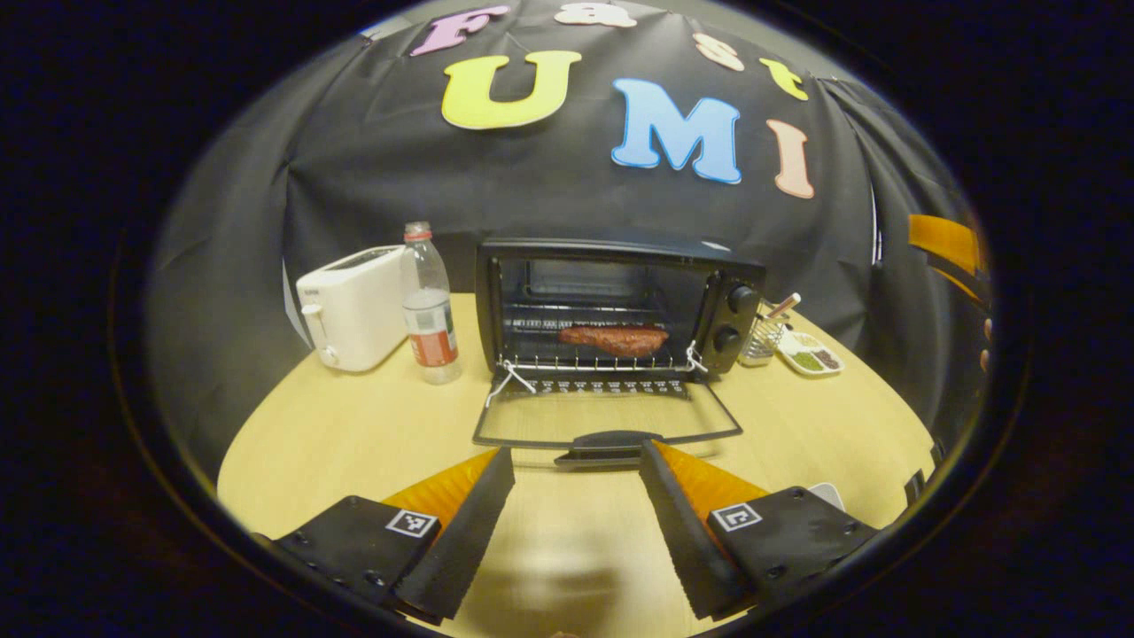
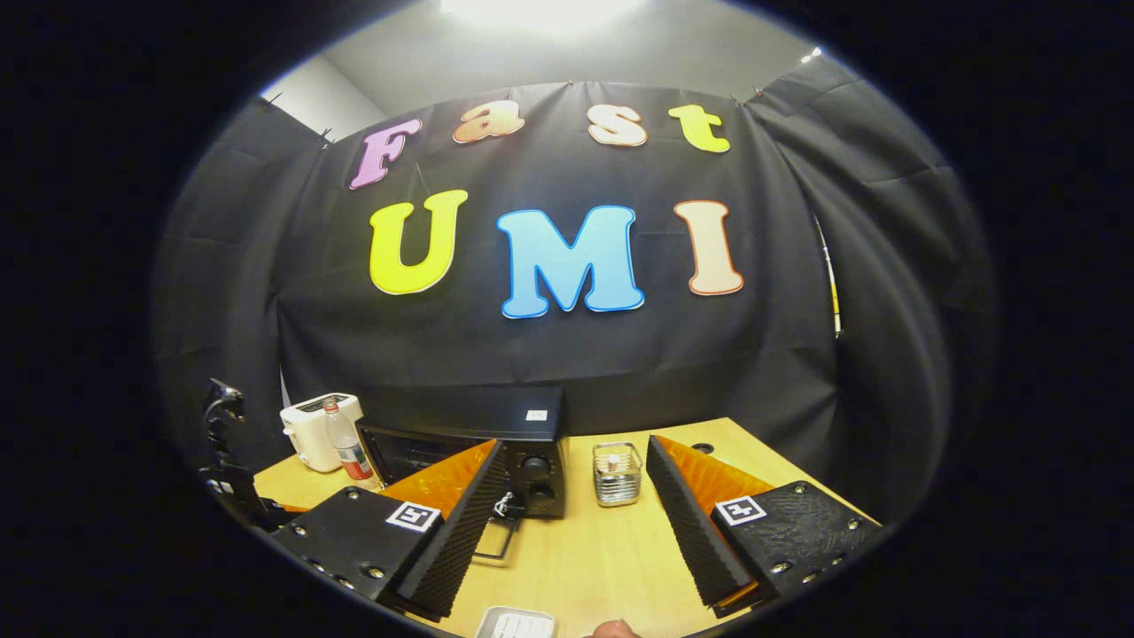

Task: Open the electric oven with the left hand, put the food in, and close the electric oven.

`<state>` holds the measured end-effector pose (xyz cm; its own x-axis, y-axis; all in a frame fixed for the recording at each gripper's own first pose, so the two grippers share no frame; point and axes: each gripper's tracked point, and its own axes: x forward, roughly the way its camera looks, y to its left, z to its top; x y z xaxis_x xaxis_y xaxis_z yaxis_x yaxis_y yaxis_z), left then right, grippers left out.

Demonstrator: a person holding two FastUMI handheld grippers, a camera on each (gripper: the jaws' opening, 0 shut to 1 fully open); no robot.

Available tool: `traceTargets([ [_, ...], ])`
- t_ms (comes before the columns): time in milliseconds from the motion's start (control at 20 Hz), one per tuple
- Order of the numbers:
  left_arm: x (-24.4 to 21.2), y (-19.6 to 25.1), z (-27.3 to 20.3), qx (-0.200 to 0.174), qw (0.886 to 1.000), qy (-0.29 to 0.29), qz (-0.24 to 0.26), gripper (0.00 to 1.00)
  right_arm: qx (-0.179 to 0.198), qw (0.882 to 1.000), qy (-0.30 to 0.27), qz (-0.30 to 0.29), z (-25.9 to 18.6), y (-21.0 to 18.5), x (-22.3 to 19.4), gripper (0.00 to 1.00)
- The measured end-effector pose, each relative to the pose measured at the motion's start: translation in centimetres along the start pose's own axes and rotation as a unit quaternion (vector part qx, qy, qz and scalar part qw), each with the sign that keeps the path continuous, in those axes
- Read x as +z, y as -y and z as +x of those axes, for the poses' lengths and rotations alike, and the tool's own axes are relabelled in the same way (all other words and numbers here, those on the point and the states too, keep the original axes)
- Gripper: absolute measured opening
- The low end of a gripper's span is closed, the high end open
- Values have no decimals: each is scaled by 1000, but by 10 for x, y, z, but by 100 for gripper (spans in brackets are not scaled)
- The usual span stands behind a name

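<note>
I see the electric oven (image 1: 611, 306) standing on the counter (image 1: 354, 443), its door (image 1: 607, 416) dropped flat toward me, the food (image 1: 613, 339) lying on the rack inside; my left tool (image 1: 576, 461) hangs spread apart just before the door's handle (image 1: 607, 441), holding nothing; my right tool (image 2: 567, 470) is likewise spread and empty, beside the oven. I judge the door light, stiff, hinged and glass-fronted, best lifted by that handle's middle.

We see the left gripper (image 1: 576, 461) at 6 o'clock in the left gripper view, its two wedge-shaped ridged fingers (image 1: 469, 523) spread wide, holding nothing. In the right gripper view, the right gripper (image 2: 576, 456) likewise sits at 6 o'clock, jaws parted and empty, raised and level. At 8 o'clock there, a dark part of the other gripper (image 2: 226, 461) rises at the edge.
</note>
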<state>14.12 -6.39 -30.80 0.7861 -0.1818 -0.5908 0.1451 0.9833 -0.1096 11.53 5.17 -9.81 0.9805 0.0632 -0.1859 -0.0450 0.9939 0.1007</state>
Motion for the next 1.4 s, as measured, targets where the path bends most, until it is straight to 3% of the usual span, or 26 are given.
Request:
traceTargets([
  [150,-19,14,24,-14,999,-38,-7,97,-25,1000,-6,-7,-10,21,-1,98],
  [200,-24,15,29,-13,999,-48,-4,100,-35,999,-8,-8,-12,28,-1,97],
  [500,-52,24,60,-7,993,-113,26,97,-90,996,-10,-15,-27,63,-2,97],
  [700,-65,28,74,-5,991,-135,19,100,-113,993,-15,-28,-37,78,-3,97],
  [750,-62,27,80,-2,992,-125,26,99,-117,993,-16,-30,-37,79,-3,97],
  [800,-60,30,82,-5,992,-126,28,97,-119,992,-15,-29,-38,81,-3,90],
  [850,-59,30,84,-3,991,-127,36,97,-121,992,-13,-26,-40,81,-1,90],
  [900,-59,29,86,0,991,-128,42,97,-122,992,-10,-24,-42,82,1,97],
  [1000,-59,28,86,5,991,-126,41,97,-127,991,-7,-28,-41,84,2,97],
  [1050,-57,28,86,8,992,-122,36,100,-127,991,-6,-29,-42,84,2,90],
  [1100,-59,29,86,9,992,-121,32,97,-125,992,-7,-28,-44,83,1,90],
  [1150,-57,29,86,10,993,-117,31,100,-120,992,-8,-24,-45,80,0,97],
  [1200,-55,29,84,10,993,-112,32,100,-116,993,-8,-20,-45,78,-1,90],
  [1300,-46,30,77,9,995,-94,37,97,-112,993,-7,-18,-45,76,-2,90],
  [1350,-40,30,73,9,996,-84,40,100,-109,994,-7,-18,-46,73,-3,97],
  [1400,-34,29,69,9,996,-73,42,97,-106,994,-7,-18,-46,70,-3,97],
])
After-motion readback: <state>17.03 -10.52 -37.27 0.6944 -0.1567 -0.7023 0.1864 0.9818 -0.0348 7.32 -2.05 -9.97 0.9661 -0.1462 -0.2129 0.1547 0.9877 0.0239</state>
